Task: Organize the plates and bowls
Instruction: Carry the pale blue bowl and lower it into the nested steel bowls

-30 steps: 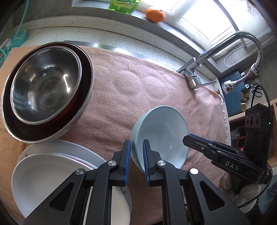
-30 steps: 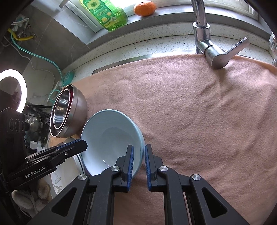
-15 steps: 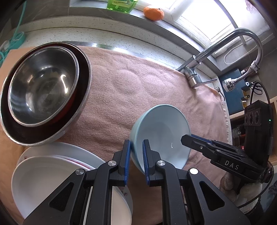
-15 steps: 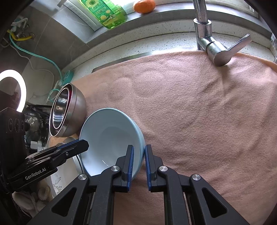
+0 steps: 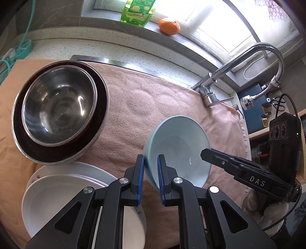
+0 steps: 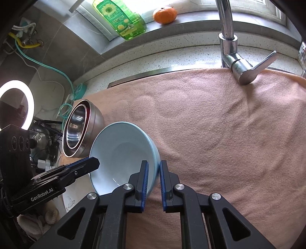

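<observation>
A light blue bowl point(image 5: 177, 151) point(image 6: 120, 153) is held tilted over the pink towel point(image 6: 210, 134), gripped from two sides. My left gripper point(image 5: 150, 172) is shut on the bowl's near-left rim, one pad inside and one outside. My right gripper point(image 6: 154, 172) is shut on the opposite rim; its black fingers point(image 5: 212, 156) reach in from the right in the left wrist view. The left gripper's fingers point(image 6: 89, 163) show at the bowl's left edge in the right wrist view. Nested steel bowls point(image 5: 59, 111) point(image 6: 80, 130) sit to the left. Stacked white plates point(image 5: 63, 191) lie below them.
A chrome faucet point(image 6: 227, 53) stands at the back of the towel, its spout point(image 5: 264, 51) arching right. A green soap bottle point(image 6: 122, 19) and an orange point(image 6: 165, 14) rest on the window sill. A ring light point(image 6: 17, 105) and cables are at the far left.
Both grippers keep their hold on the blue bowl. The left wrist view has shifted slightly; nothing else has moved.
</observation>
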Action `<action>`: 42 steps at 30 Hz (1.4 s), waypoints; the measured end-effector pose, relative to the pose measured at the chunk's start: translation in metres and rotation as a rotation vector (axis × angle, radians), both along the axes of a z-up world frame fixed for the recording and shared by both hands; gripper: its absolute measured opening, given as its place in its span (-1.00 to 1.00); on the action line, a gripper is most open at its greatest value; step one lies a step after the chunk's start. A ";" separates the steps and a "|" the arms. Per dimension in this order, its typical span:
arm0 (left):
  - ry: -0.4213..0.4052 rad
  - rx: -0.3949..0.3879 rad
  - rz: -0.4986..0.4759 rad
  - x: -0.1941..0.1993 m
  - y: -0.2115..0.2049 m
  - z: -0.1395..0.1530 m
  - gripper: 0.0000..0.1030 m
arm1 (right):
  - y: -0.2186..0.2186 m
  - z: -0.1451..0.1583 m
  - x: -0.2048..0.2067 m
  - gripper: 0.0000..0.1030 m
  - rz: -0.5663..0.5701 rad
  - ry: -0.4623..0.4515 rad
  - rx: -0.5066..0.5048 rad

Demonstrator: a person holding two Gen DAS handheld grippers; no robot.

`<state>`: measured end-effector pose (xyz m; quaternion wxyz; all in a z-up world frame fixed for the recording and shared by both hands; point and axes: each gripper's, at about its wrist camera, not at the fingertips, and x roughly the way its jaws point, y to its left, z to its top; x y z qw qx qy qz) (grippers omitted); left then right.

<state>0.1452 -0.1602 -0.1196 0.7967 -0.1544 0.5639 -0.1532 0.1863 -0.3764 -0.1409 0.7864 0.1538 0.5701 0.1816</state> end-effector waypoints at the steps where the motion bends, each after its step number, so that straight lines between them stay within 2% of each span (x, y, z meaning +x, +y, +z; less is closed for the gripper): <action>1: -0.006 -0.002 0.004 0.000 0.002 0.003 -0.76 | 0.001 0.003 0.000 -0.79 0.002 -0.007 0.002; 24: -0.124 -0.008 0.133 0.003 0.076 0.047 -0.76 | 0.075 0.064 0.023 -0.79 0.114 -0.126 0.025; 35: -0.133 -0.003 0.199 0.010 0.111 0.051 -0.76 | 0.116 0.076 0.041 -0.79 0.170 -0.159 0.019; 42: -0.124 0.006 0.238 0.014 0.130 0.047 -0.76 | 0.142 0.073 0.053 -0.79 0.196 -0.156 0.013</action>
